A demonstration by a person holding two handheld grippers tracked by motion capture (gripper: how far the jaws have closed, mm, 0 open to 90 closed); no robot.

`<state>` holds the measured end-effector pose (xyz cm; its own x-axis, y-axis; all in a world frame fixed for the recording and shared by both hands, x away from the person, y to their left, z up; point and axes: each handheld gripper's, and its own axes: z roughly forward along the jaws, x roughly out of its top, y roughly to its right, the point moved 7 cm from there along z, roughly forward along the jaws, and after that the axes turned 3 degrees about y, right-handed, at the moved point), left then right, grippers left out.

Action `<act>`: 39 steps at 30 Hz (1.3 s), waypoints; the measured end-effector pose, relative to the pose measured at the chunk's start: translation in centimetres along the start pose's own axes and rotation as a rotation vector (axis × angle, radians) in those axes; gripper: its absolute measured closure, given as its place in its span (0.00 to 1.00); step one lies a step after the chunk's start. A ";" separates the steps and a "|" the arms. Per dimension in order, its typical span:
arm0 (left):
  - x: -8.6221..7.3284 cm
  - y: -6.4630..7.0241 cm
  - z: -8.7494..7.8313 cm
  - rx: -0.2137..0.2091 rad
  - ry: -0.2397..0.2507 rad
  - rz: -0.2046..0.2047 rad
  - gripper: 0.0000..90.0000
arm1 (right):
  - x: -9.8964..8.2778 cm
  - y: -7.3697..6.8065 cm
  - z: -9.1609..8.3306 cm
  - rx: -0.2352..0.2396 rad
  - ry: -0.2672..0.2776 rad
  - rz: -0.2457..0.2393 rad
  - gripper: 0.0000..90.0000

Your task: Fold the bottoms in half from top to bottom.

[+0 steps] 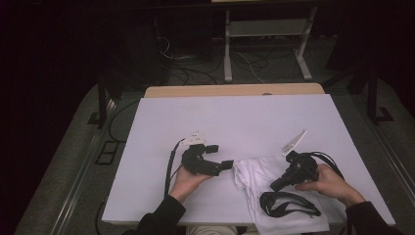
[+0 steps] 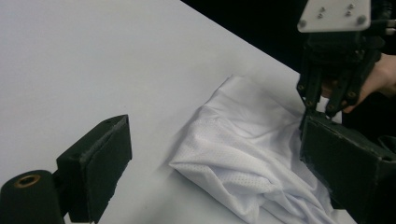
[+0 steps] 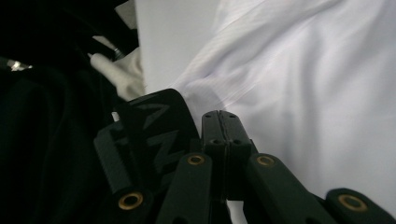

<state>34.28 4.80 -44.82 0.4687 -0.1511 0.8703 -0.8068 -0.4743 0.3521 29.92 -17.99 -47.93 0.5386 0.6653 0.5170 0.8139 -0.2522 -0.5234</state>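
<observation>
A crumpled white garment (image 1: 254, 178) of fine mesh cloth lies near the table's front right. A black looped band (image 1: 288, 204) rests on its near part. My left gripper (image 1: 221, 156) lies low just left of the garment and points right at it, open, nothing between its jaws. In the left gripper view the cloth (image 2: 243, 154) sits ahead of the left gripper (image 2: 210, 140). My right gripper (image 1: 275, 185) points down-left onto the garment, jaws shut together. In its own view the right gripper (image 3: 219, 122) hovers over white cloth (image 3: 317, 93), beside the patterned black band (image 3: 159, 135).
The white tabletop (image 1: 235, 117) stretches bare behind and to the left of the garment. A wooden edge (image 1: 235, 90) runs along its far side. Cables and a metal frame (image 1: 264, 44) stand on the dark floor beyond. The right gripper (image 2: 327, 100) and its hand show in the left gripper view.
</observation>
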 end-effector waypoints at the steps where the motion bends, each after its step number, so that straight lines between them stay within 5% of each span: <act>1: 0.0 0.0 0.0 0.000 0.000 -0.001 0.09 | -0.3 -0.4 0.1 0.010 -0.005 -0.007 0.98; 14: -0.4 0.1 0.3 0.003 -0.018 0.009 0.09 | -2.5 -2.8 1.3 0.016 -0.062 -0.043 0.98; 26: -0.6 0.0 0.5 0.009 -0.031 0.014 0.09 | -4.1 -3.7 2.2 0.007 -0.135 -0.059 0.99; 39: -1.0 0.0 1.4 0.020 -0.061 0.020 0.09 | -4.5 -4.2 2.3 0.021 -0.149 -0.073 0.98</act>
<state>34.33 3.78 -46.16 0.4742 -0.2129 0.8543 -0.8092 -0.4878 0.3275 23.59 -18.37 -49.62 0.4385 0.7785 0.4491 0.8443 -0.1856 -0.5027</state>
